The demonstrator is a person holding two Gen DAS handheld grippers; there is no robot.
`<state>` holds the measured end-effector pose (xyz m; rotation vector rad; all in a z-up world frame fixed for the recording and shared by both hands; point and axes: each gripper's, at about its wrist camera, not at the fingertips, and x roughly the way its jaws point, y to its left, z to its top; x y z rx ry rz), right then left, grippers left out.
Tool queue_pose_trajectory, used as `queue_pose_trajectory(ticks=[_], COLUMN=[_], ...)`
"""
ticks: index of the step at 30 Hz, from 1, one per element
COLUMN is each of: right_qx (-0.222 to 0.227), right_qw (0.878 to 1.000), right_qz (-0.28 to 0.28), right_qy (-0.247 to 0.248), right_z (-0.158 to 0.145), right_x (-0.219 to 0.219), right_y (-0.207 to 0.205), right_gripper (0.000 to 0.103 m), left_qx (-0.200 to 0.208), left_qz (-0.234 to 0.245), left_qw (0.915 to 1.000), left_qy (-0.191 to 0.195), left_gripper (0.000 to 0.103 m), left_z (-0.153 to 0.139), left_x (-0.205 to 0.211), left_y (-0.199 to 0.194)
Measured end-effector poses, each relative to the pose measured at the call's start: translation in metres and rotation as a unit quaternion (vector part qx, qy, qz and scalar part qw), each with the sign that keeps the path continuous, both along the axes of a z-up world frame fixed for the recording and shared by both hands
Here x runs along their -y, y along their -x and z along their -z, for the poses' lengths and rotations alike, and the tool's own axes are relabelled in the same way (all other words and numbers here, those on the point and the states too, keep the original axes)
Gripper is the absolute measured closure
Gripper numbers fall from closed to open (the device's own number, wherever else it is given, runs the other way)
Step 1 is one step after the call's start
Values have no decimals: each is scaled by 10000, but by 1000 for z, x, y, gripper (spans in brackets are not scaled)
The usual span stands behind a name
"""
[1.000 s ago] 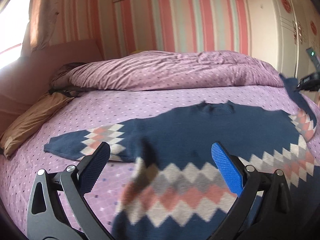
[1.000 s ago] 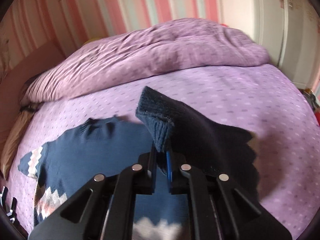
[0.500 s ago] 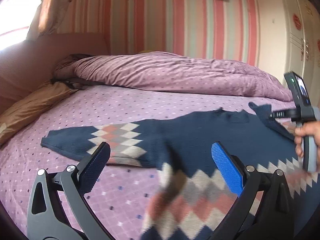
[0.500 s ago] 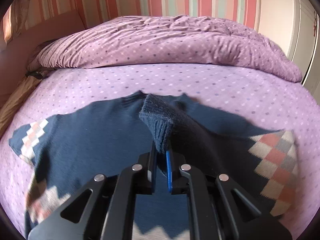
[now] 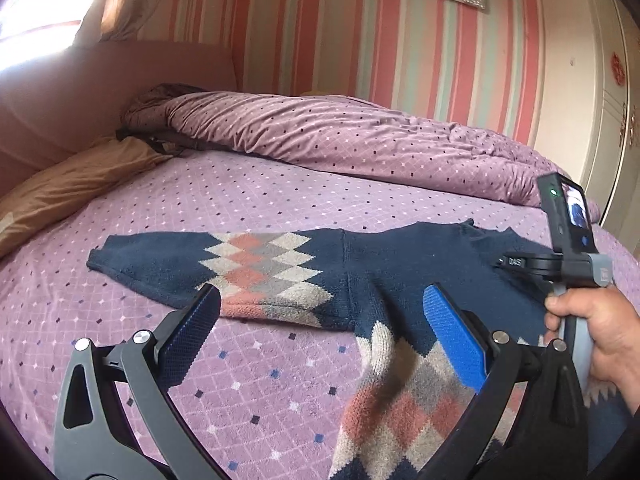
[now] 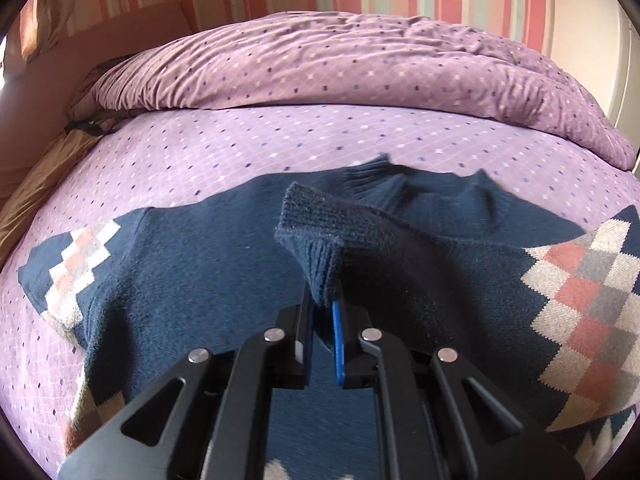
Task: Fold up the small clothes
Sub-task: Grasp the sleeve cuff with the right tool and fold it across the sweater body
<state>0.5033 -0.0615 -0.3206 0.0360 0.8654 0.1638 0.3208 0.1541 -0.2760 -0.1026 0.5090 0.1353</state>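
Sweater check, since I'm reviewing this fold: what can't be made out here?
- Sweater hem: left wrist view, cut off by the bottom edge and blurred.
- Right sleeve cuff grip depth: right wrist view, hidden inside the shut right gripper.
- Far sleeve cuff: right wrist view, too distorted near the rim.

Plenty of open bedsheet (image 5: 248, 208) on the left side and along the near edge, nothing but flat purple fabric under the left gripper (image 5: 320, 320), whose jaws gape wide with nothing between them. Far edge is blocked by the bunched-up duvet (image 5: 360, 136), and a tan pillow (image 5: 64, 188) fills the far-left corner. The sweater (image 5: 400, 272) sprawls across the middle, and the right gripper (image 6: 322, 312), clamped on a cuff, crowds the right side.
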Motion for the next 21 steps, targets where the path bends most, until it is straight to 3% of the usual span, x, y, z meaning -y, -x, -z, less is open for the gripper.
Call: queue_pose_trajectory(ticks=[18, 21], right_qx=[188, 181], right_qw=[9987, 9975], right_qz=[-461, -599], right_qy=[124, 323], right_z=[-6, -2], right_x=[-76, -88], right_y=[-6, -5], right_gripper=[95, 92], left_qx=[71, 60], left_qz=[-225, -240], left_qw=[9997, 9996], left_qy=[113, 115], left_gripper=[3, 3], left_z=[1, 2], left_x=[-13, -12], left_y=[2, 2])
